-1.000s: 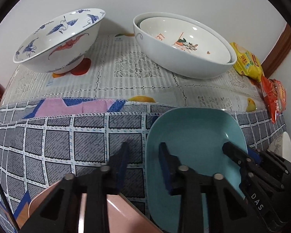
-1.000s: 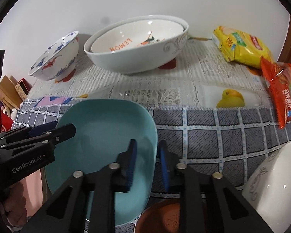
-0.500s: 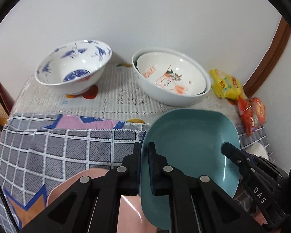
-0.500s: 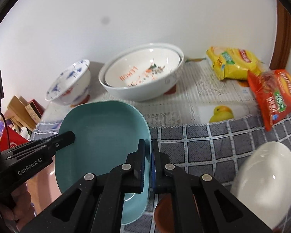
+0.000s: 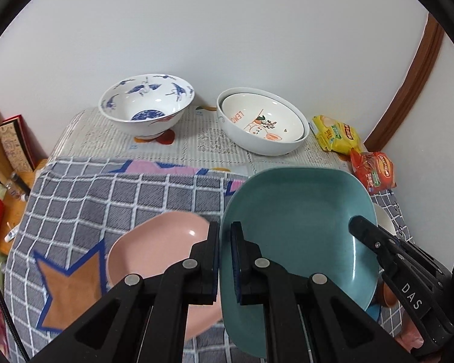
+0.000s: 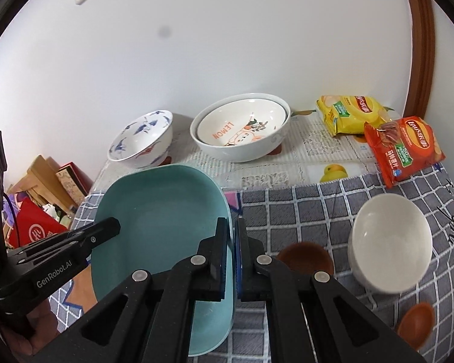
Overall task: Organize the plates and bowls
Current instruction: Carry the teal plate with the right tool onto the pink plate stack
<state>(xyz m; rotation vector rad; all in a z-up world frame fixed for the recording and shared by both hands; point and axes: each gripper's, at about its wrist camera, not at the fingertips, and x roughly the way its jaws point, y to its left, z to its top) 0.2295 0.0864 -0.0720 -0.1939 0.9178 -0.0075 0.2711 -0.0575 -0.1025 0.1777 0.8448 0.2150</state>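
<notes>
We see the teal plate (image 5: 299, 211) held between both tools, lifted clear of the checked cloth (image 5: 106, 199) on the table. The left hand-held gripper (image 5: 224, 260) is clamped on the plate's left rim at the bottom centre of the left wrist view; the right hand-held gripper (image 6: 233, 254) is clamped on its right rim, bottom centre of the right wrist view. Each tool also shows in the other's view — the right one at the lower right, the left one at the lower left.

Below the plate, left of centre in the left wrist view, a pink plate (image 5: 154, 251) lies on the cloth. In the upper middle a blue-patterned bowl (image 5: 146, 112) stands near the wall, and to its right a white bowl (image 5: 269, 148) holds a smaller lemon-printed bowl (image 5: 261, 118) nested inside.

In the right wrist view a plain white bowl (image 6: 390, 245) sits at the lower right, with two small brown dishes (image 6: 305, 257) close by — one just left of it, one below. A yellow snack bag (image 6: 354, 113) and a red snack bag (image 6: 404, 148) lie at the upper right.
</notes>
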